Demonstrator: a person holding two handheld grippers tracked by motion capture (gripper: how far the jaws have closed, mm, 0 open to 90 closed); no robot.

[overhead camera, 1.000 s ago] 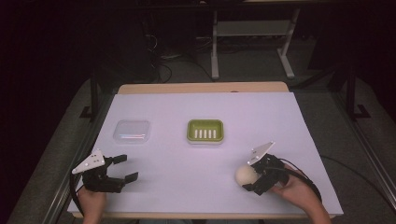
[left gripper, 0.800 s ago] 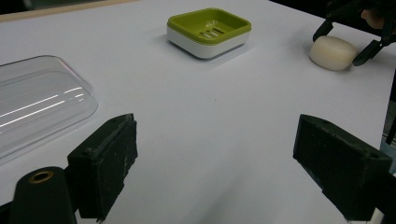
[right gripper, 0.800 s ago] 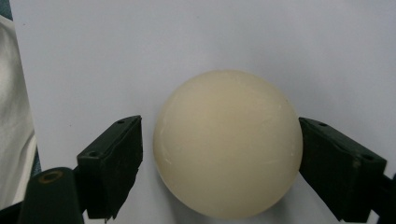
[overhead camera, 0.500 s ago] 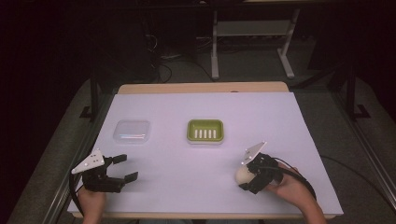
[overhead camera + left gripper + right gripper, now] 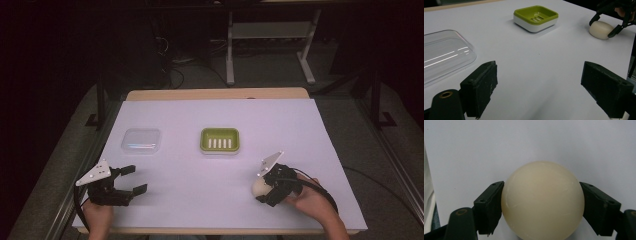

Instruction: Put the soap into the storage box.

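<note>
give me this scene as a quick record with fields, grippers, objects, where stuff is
surface: white table
right gripper: shut on the cream oval soap bar, near the table's front right
left gripper: open, holding nothing, at front left
green slotted soap dish with white base: mid-table, nothing in it
clear plastic lid: flat on the table, left of the dish, apart from it
soap contact: both jaw pads touch its sides

a dim lab: white-covered wooden desk (image 5: 220,115) on a metal frame, loose black cables (image 5: 172,62), grey metal stand (image 5: 270,37) behind.
</note>
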